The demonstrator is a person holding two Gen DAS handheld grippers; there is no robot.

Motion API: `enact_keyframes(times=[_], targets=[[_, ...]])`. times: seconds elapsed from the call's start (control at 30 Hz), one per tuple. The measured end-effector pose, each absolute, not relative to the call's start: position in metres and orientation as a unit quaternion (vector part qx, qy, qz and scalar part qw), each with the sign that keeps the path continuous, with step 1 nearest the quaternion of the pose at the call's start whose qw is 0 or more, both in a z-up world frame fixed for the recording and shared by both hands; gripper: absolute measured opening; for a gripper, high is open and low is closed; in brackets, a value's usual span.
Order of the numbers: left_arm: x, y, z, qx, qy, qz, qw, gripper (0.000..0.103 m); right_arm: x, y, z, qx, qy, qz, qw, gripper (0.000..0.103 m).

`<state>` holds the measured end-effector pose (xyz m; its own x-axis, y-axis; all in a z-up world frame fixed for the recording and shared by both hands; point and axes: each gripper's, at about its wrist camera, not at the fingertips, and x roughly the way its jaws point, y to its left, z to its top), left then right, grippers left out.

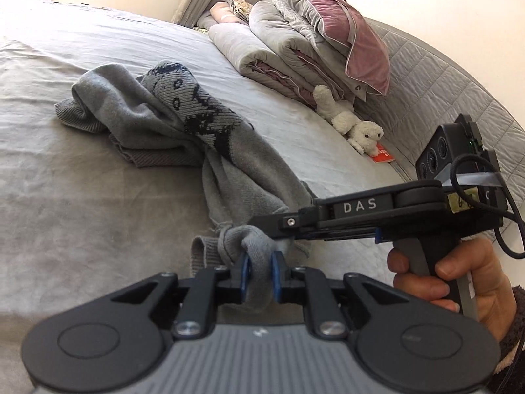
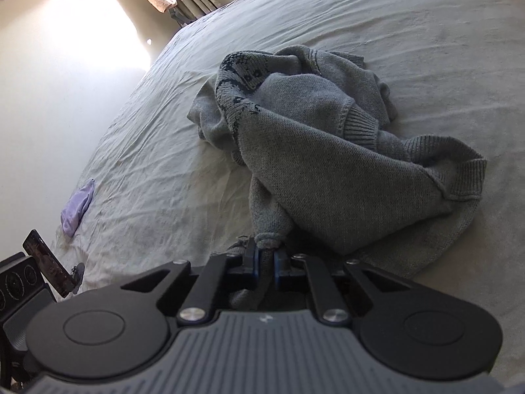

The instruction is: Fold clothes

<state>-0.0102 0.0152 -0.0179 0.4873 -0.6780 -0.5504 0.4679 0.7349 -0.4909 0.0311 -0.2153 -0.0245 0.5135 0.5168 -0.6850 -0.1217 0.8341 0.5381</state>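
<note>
Your left gripper [image 1: 259,271] and right gripper [image 2: 265,262] both pinch bunched edges of the grey knit sweater [image 2: 311,138], crumpled mid-frame on the bed [image 2: 426,32], dark pattern showing upper left.

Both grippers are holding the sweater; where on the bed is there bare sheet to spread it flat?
Bare sheet runs from the sweater toward the purple cloth at the bed's edge, and more lies beyond the sweater. Toward the folded blankets and plush toy it is crowded. Both the left hand-held gripper and right hand-held gripper grip bunched knit.
</note>
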Motion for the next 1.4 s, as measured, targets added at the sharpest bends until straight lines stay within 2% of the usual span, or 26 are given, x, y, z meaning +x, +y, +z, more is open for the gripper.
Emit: enact_keyframes(times=[0.07,0.2,0.3,0.6,0.97,1.07,1.13,1.17,1.2,1.4], targets=[[-0.007,0.022,-0.017,-0.144,0.377,-0.33,0.853,0.025,0.03,-0.219,-0.024,0.215,0.453,0.184,0.845,0.01],[0.001,0.034,-0.015,-0.149,0.37,-0.295,0.868,0.048,0.024,-0.226,-0.021,0.208,0.449,0.183,0.85,0.01],[0.01,0.041,-0.016,-0.152,0.372,-0.264,0.877,0.052,0.017,-0.23,-0.018,0.197,0.447,0.189,0.852,0.01],[0.045,0.057,-0.027,-0.194,0.38,-0.192,0.884,0.055,-0.011,-0.25,-0.017,0.165,0.449,0.189,0.857,0.01],[0.075,0.06,-0.035,-0.219,0.36,-0.146,0.895,0.056,-0.026,-0.308,-0.023,0.186,0.442,0.119,0.87,0.009],[0.083,0.065,-0.038,-0.239,0.358,-0.136,0.892,0.052,-0.025,-0.313,-0.025,0.18,0.442,0.107,0.872,0.009],[0.087,0.067,-0.04,-0.253,0.357,-0.136,0.889,0.031,-0.023,-0.314,-0.028,0.178,0.444,0.1,0.873,0.009],[0.088,0.068,-0.041,-0.257,0.36,-0.134,0.887,0.014,-0.022,-0.314,-0.028,0.174,0.444,0.096,0.874,0.009],[0.088,0.068,-0.042,-0.261,0.363,-0.129,0.885,0.006,-0.021,-0.314,-0.029,0.17,0.444,0.092,0.875,0.009],[0.073,0.063,-0.028,-0.25,0.355,-0.106,0.894,0.001,-0.012,-0.312,-0.027,0.152,0.432,0.054,0.887,0.009]])
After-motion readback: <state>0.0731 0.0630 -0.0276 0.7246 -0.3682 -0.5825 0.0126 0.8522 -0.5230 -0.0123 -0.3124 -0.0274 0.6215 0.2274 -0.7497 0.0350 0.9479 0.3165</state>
